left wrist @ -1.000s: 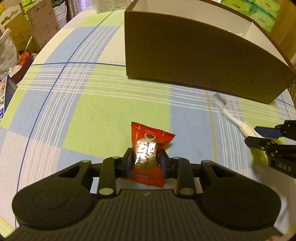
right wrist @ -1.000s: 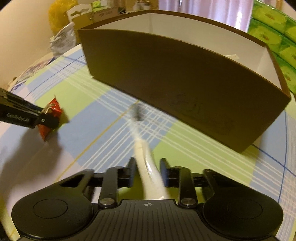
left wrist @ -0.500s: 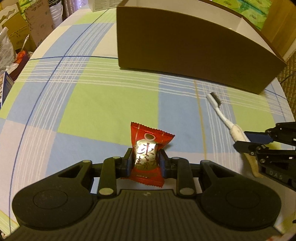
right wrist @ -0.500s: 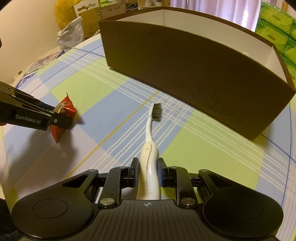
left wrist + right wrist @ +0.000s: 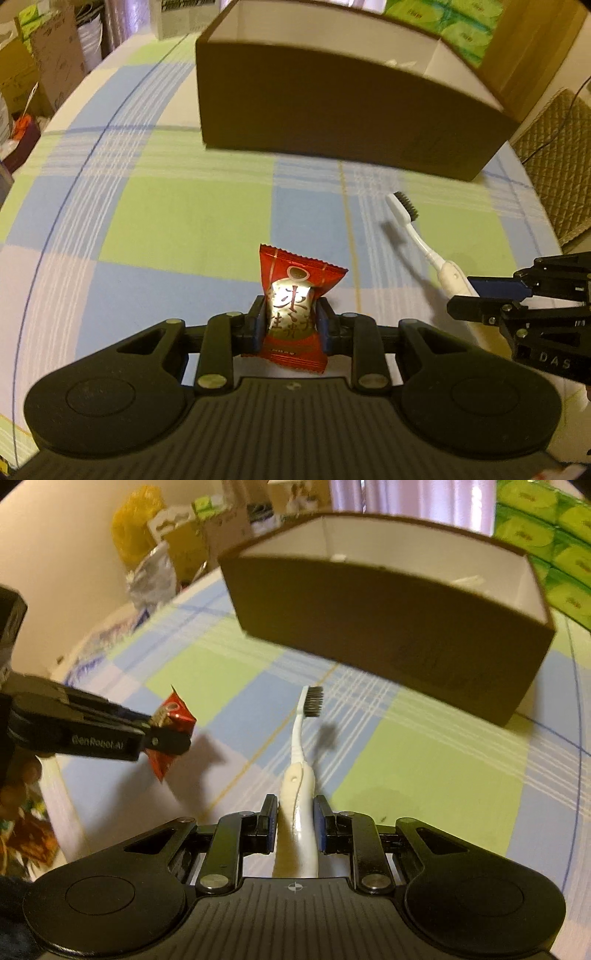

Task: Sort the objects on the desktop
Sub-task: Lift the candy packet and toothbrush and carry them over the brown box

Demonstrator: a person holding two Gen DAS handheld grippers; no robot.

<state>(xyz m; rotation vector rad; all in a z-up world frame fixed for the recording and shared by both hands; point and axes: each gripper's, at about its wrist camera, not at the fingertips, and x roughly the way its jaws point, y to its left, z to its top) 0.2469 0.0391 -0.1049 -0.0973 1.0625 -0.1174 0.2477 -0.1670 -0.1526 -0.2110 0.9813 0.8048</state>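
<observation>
While both grippers hover above the table [image 5: 147, 206]: two items held.
Left gripper [image 5: 291, 325] clamps red sachet [image 5: 295, 295]; right gripper [image 5: 295, 821] grips toothbrush [image 5: 301, 775]; only its view shows fingers [image 5: 31, 771].

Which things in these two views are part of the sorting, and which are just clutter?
Part of the job:
red snack packet, in the left gripper
white toothbrush, in the right gripper
brown box

Just lying about:
green packs
cardboard cartons
yellow bag
foil bag
</observation>
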